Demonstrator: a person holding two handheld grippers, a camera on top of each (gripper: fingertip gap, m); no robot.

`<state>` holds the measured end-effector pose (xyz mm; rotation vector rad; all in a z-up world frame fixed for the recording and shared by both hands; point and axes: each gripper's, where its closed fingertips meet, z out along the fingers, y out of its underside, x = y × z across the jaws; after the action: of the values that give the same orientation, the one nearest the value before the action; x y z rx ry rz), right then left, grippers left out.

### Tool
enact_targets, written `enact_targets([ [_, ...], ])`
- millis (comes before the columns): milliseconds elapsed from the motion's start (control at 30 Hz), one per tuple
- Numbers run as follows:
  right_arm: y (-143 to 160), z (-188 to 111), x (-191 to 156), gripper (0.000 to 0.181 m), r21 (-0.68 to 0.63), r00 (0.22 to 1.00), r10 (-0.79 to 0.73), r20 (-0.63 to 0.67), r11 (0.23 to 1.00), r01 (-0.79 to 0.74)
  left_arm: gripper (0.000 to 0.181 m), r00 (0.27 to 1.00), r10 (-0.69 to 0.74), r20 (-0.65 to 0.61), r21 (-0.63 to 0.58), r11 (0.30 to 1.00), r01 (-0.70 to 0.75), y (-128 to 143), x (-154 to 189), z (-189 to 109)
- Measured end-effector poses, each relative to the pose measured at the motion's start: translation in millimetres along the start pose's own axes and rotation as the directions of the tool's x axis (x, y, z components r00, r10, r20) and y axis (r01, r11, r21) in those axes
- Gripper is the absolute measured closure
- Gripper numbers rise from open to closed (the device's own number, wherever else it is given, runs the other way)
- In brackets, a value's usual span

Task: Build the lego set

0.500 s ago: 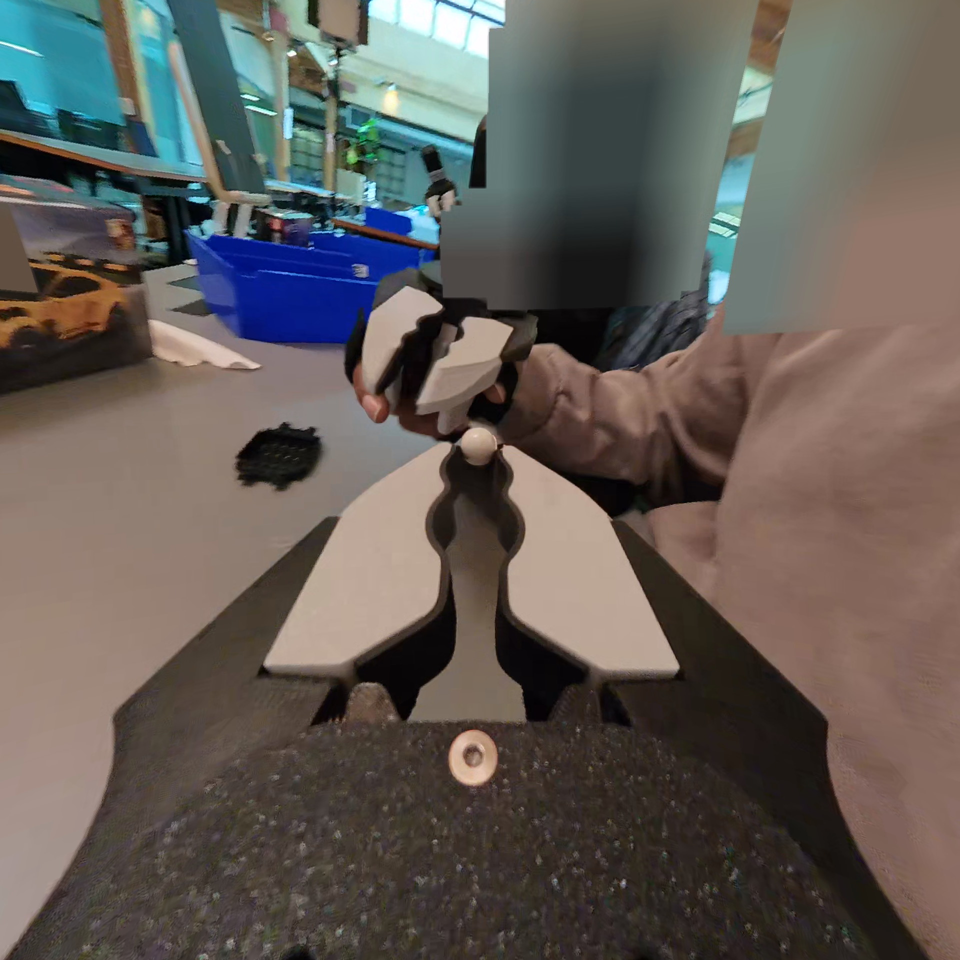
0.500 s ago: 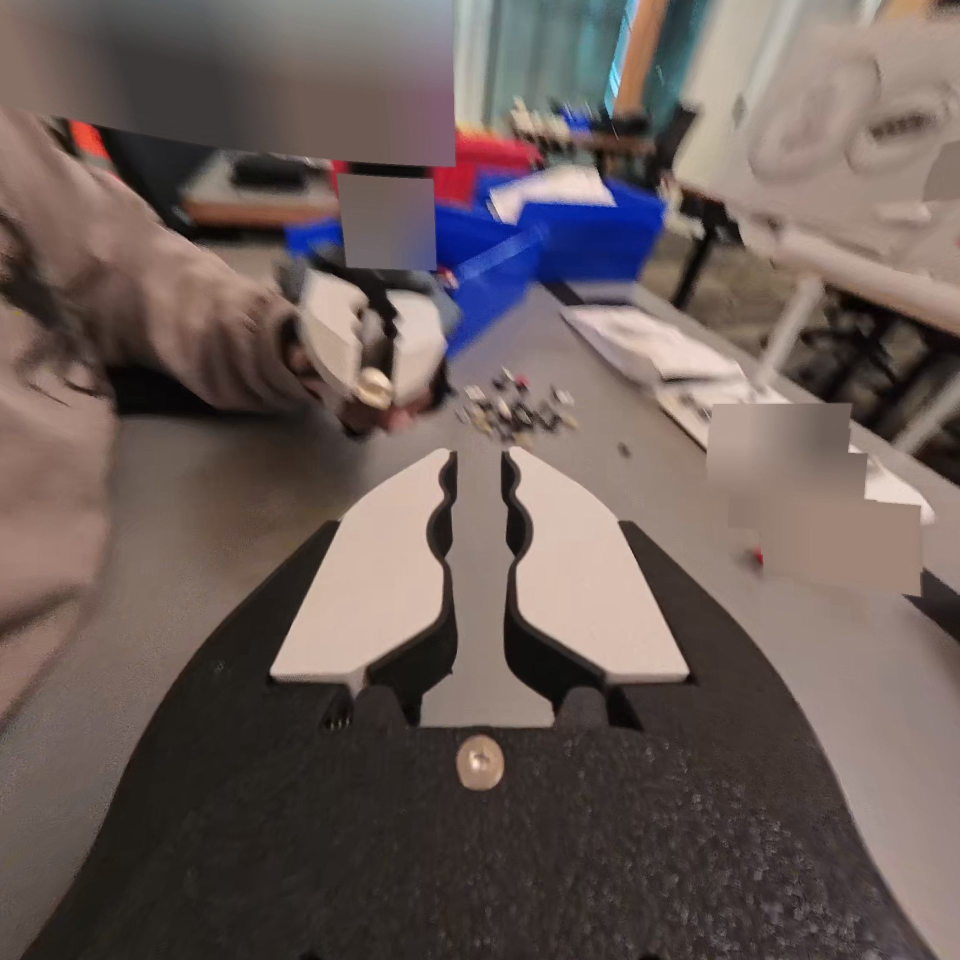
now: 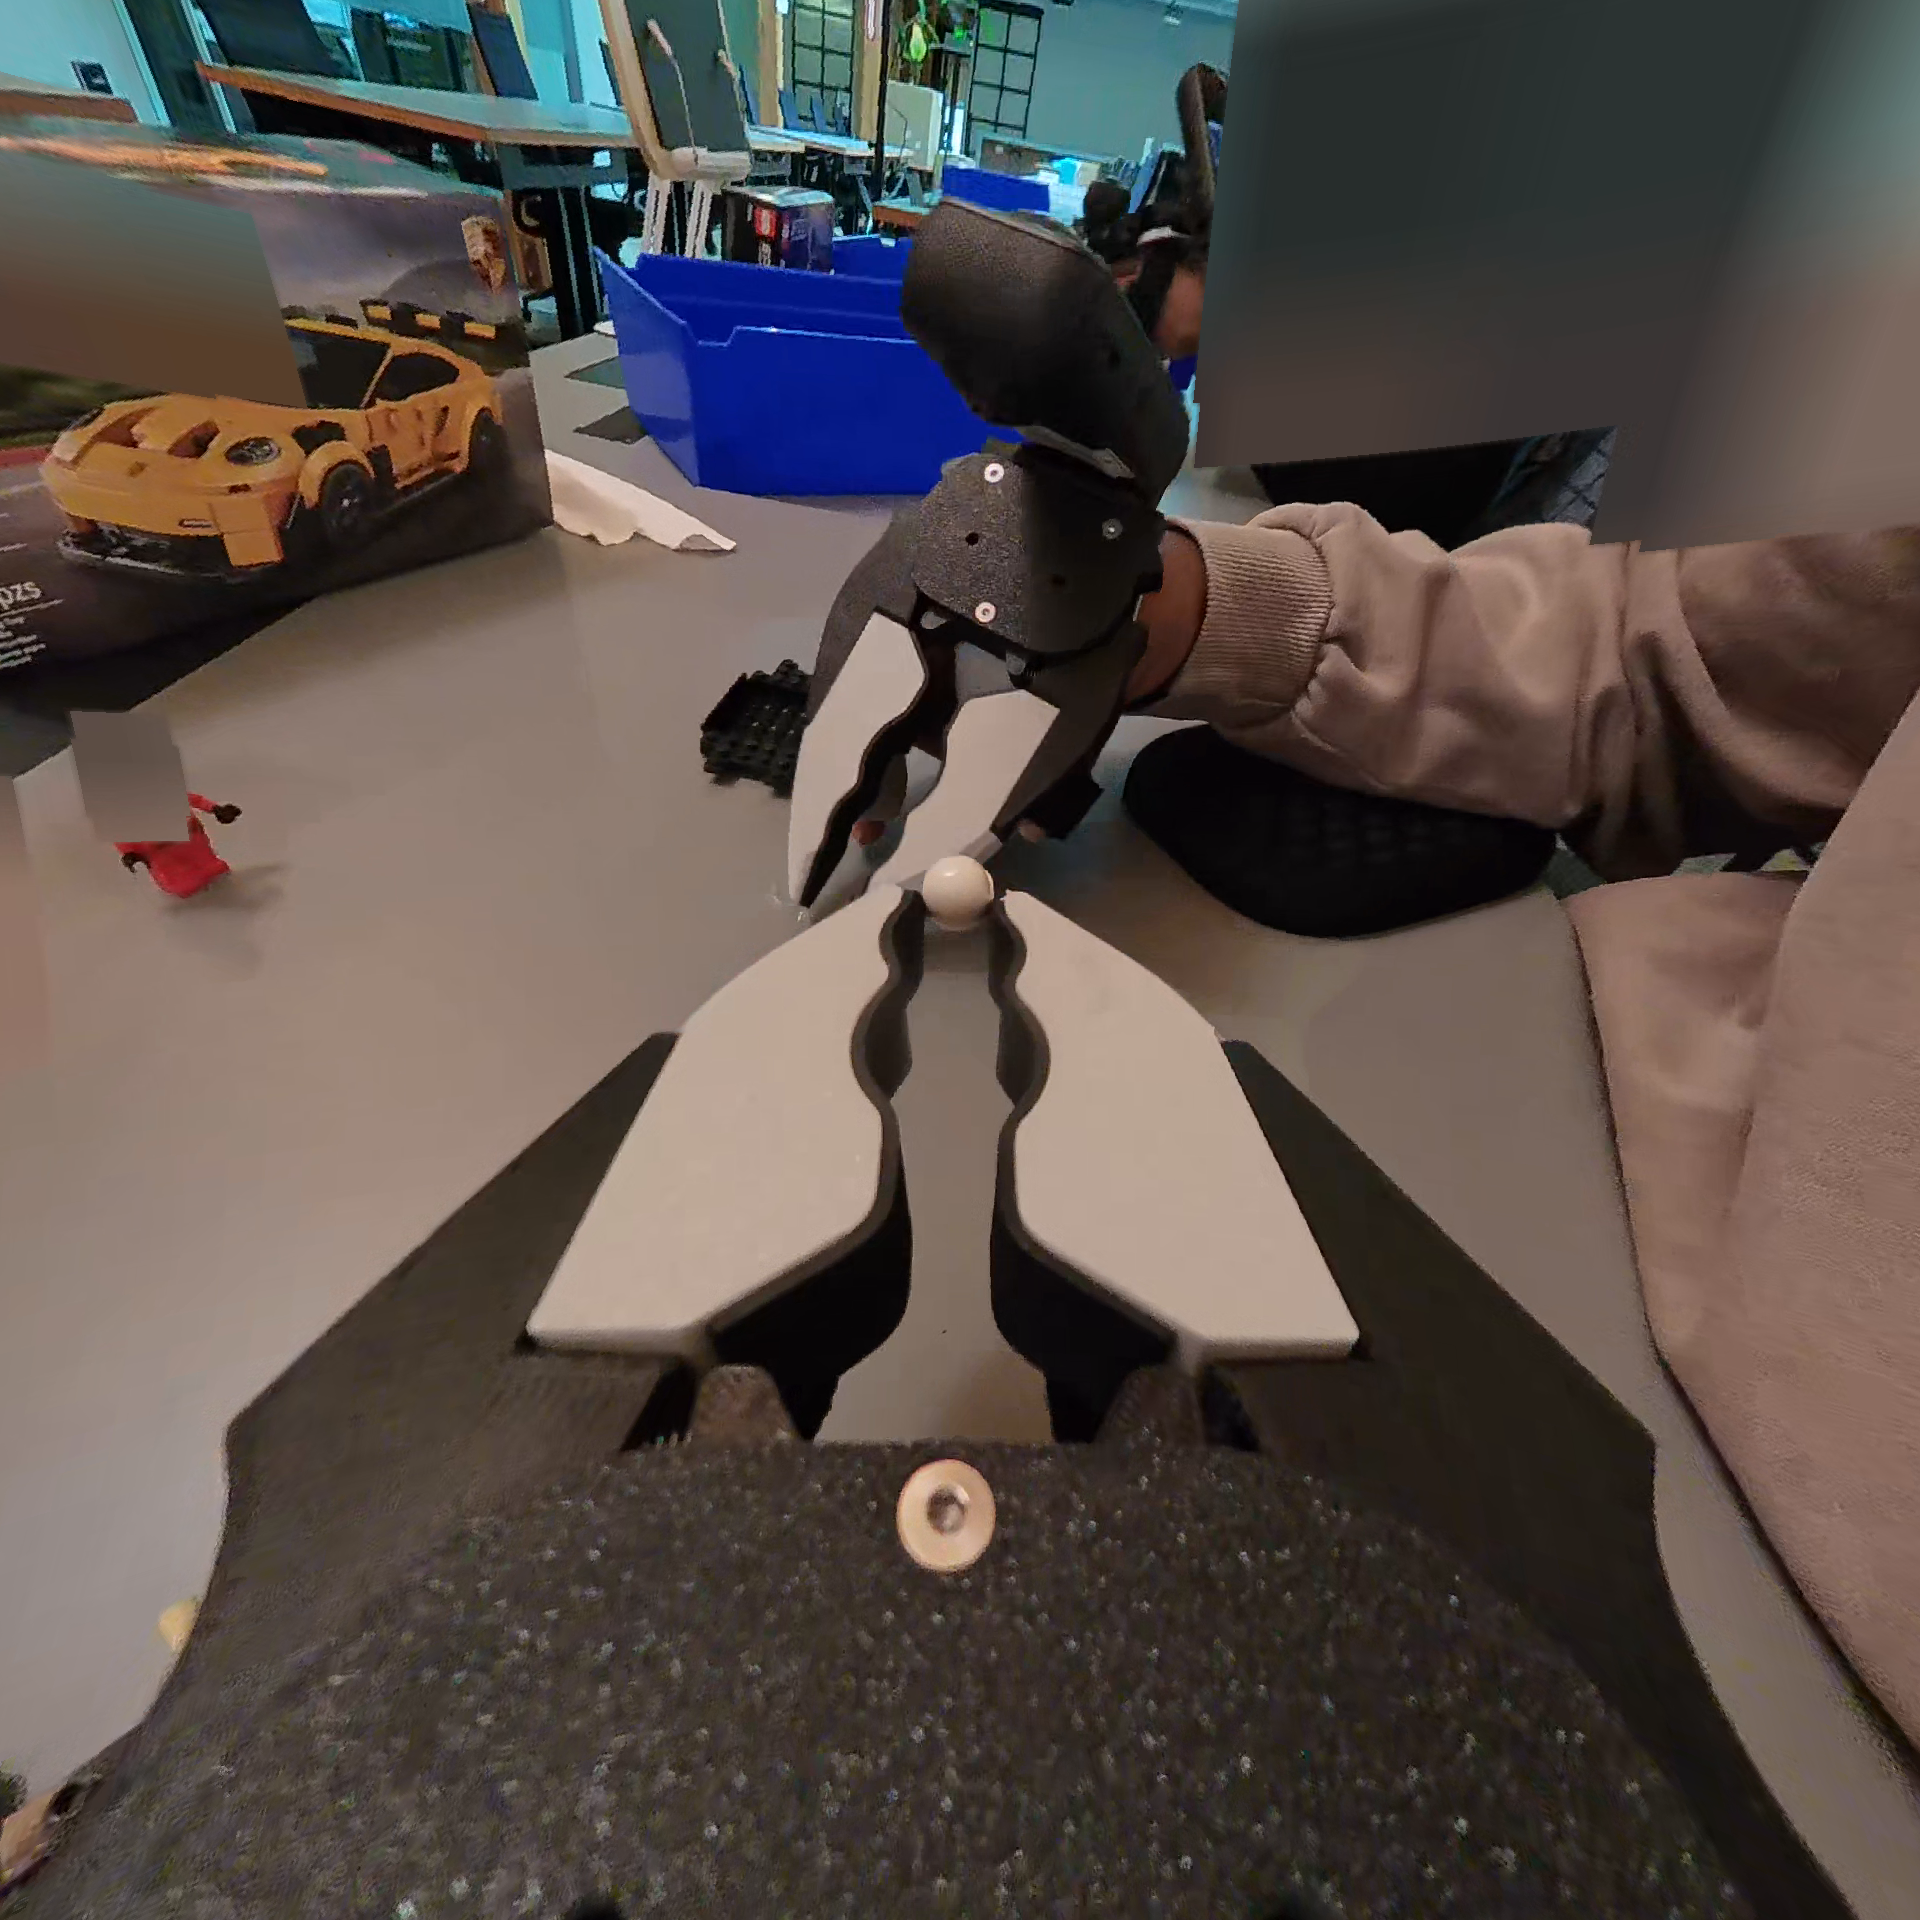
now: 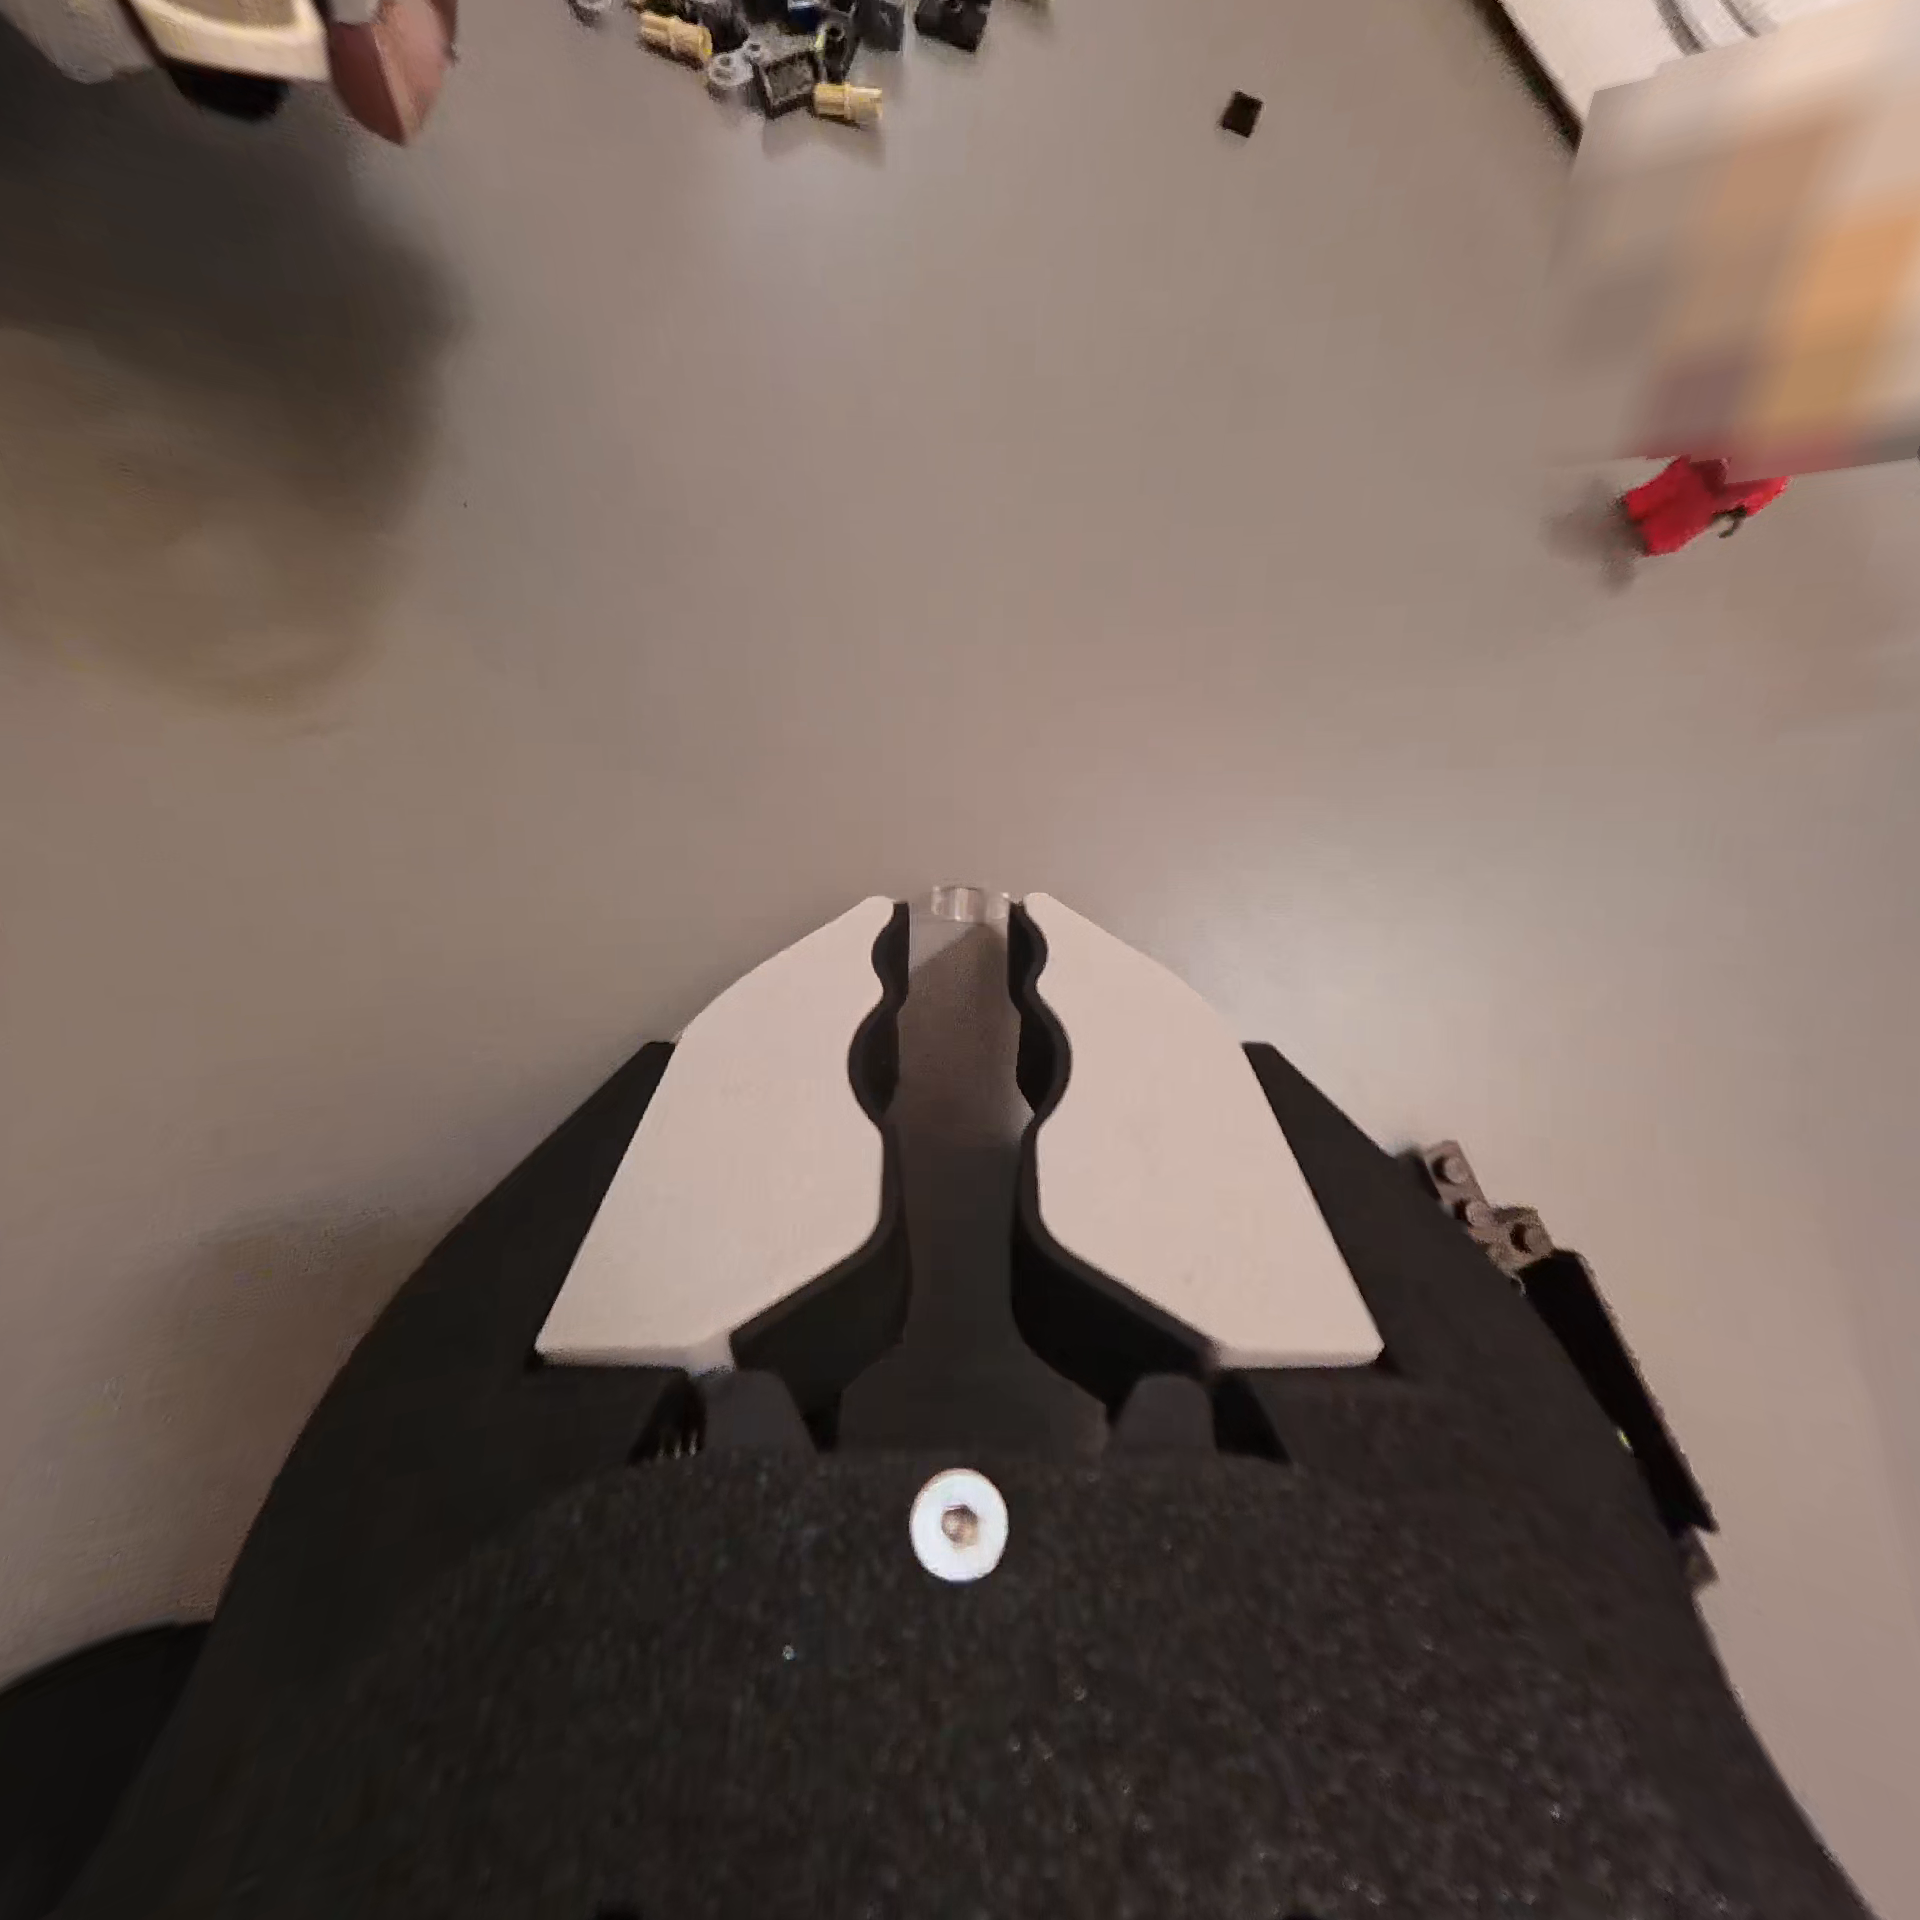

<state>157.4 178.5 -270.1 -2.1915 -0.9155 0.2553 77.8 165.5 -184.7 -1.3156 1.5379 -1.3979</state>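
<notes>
The grey worktop point(image 3: 436, 1039) carries almost everything loose, so I judge the building to be at an early stage. No finished model is visible. The only assembled piece I can see is a small black studded plate point(image 3: 756, 717), which lies flat behind the right gripper point(image 3: 883, 862). The main stock of parts, a pile of small bricks point(image 4: 790, 52) in black, tan and grey, waits at the far edge of the right wrist view, well apart from both tools.

Around them, from big to small: the set's box point(image 3: 291, 436) with a yellow car on it stands at the left, a blue bin point(image 3: 790, 405) stands behind, and a white cloth point(image 3: 623, 509) lies between the two. A dark padded cushion point(image 3: 1330, 831) lies under the person's sleeve point(image 3: 1507, 665). A small red figure point(image 3: 177, 852) stands alone to the left, and a grey studded strip point(image 4: 1486, 1216) lies just beside the right gripper's body.

The left gripper point(image 3: 958, 904) holds a small white ball point(image 3: 958, 889) pinched at the tips of its jaws. The right gripper points down to the worktop close in front of that ball, and its jaws are clamped on a small clear round piece point(image 4: 958, 902) (hard to see, it is transparent). The two tips are very near, so I think the two tiny parts are meant to be joined. Nothing stands in the way between them, but both parts are small and smooth and could slip.
</notes>
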Motion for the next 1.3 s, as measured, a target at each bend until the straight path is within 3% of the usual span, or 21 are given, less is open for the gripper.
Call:
enact_targets([
  [167,-0.9,6.4,-0.8,0.164,-0.018,0.999,-0.03,-0.041,0.999,0.03,0.169,1.0,-0.012,-0.004,-0.014,1.0,0.012,4.1,-2.9,1.3],
  [267,-2.9,7.7,1.8,0.179,-0.007,0.996,-0.059,-0.064,0.998,0.059,0.169,1.0,-0.008,-0.011,-0.026,1.0,0.008,6.4,-2.6,2.9],
  [367,-5.6,5.9,-2.2,0.179,0.018,0.997,-0.062,-0.037,0.998,0.063,0.169,1.0,-0.005,-0.014,-0.033,0.999,0.004,7.7,-2.6,3.4],
  [500,-21.9,-5.0,-23.7,0.18,0.159,0.994,-0.061,0.09,0.986,0.046,0.169,1.0,-0.009,-0.014,-0.043,0.999,0.008,11.2,-3.8,4.6],
  [600,-52.0,-27.3,-44.8,0.18,0.359,0.966,-0.022,0.259,0.93,-0.075,0.169,0.999,-0.019,-0.029,-0.048,0.999,0.018,13.5,-2.3,6.6],
  [667,-65.4,-37.6,-56.5,0.18,0.414,0.929,0.002,0.369,0.895,-0.167,0.169,0.998,-0.03,-0.048,-0.05,0.998,0.028,14.9,0.3,8.5],
  [733,-61.4,-33.2,-67.5,0.18,0.355,0.895,0.023,0.445,0.914,-0.199,0.169,0.999,-0.022,-0.048,-0.064,0.998,0.018,17.9,0.6,10.0],
  [900,-26.3,-6.3,-78.0,0.169,0.146,0.919,-0.005,0.394,0.988,-0.058,0.169,0.999,-0.008,-0.041,-0.087,0.996,0.004,22.4,0.2,10.8],
  [1000,-18.9,-2.5,-76.4,0.158,0.111,0.937,-0.044,0.346,0.994,0.006,0.169,0.999,0.0,-0.041,-0.099,0.995,-0.004,24.3,0.5,11.7],
  [1133,-19.3,-10.0,-68.1,0.155,0.13,0.948,-0.066,0.312,0.991,0.026,0.169,0.999,0.009,-0.036,-0.113,0.994,-0.013,26.6,-0.2,12.2],
  [1300,1.4,-39.0,-52.0,0.163,0.087,0.958,-0.106,0.266,0.993,0.085,0.169,0.999,0.001,-0.037,-0.118,0.993,-0.005,28.6,-1.2,12.5],
])
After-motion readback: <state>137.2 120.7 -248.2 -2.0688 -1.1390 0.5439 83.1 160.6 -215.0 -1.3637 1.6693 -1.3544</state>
